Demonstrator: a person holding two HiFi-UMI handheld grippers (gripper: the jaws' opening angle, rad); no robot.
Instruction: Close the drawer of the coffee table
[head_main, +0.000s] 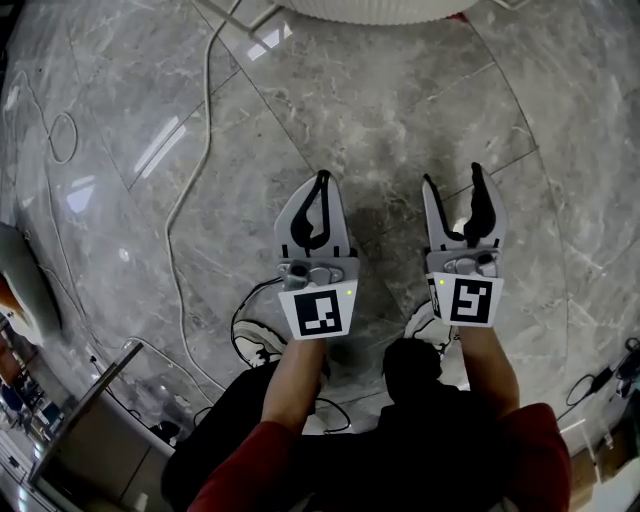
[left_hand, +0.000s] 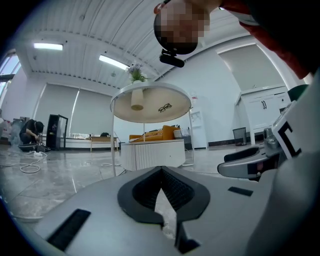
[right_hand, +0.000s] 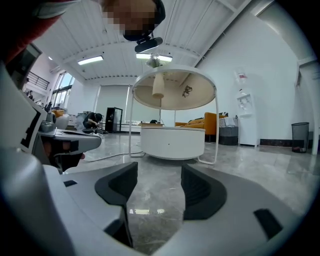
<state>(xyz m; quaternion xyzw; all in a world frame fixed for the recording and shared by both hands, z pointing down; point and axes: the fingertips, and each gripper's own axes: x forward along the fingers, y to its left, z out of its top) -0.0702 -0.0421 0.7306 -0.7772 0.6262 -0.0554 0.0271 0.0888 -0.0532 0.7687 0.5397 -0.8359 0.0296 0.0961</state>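
The coffee table is a low white ribbed drum (right_hand: 172, 142) under a round top on thin legs (right_hand: 174, 90), standing some way ahead of both grippers. A small dark knob shows on the drum's front; I cannot tell whether a drawer stands out. In the head view only its ribbed edge (head_main: 370, 10) shows at the top. My left gripper (head_main: 320, 180) is shut with nothing in it, tips touching (left_hand: 161, 172). My right gripper (head_main: 453, 180) is open and empty (right_hand: 159, 182). Both hover over the marble floor, side by side, apart from the table (left_hand: 152, 154).
A white cable (head_main: 205, 120) runs across the grey marble floor to the left, with more cables at the left edge. A metal-framed box (head_main: 90, 430) sits at lower left. Beyond the table stand an orange sofa (right_hand: 212, 120), a water dispenser (right_hand: 245, 120) and a bin (right_hand: 299, 136).
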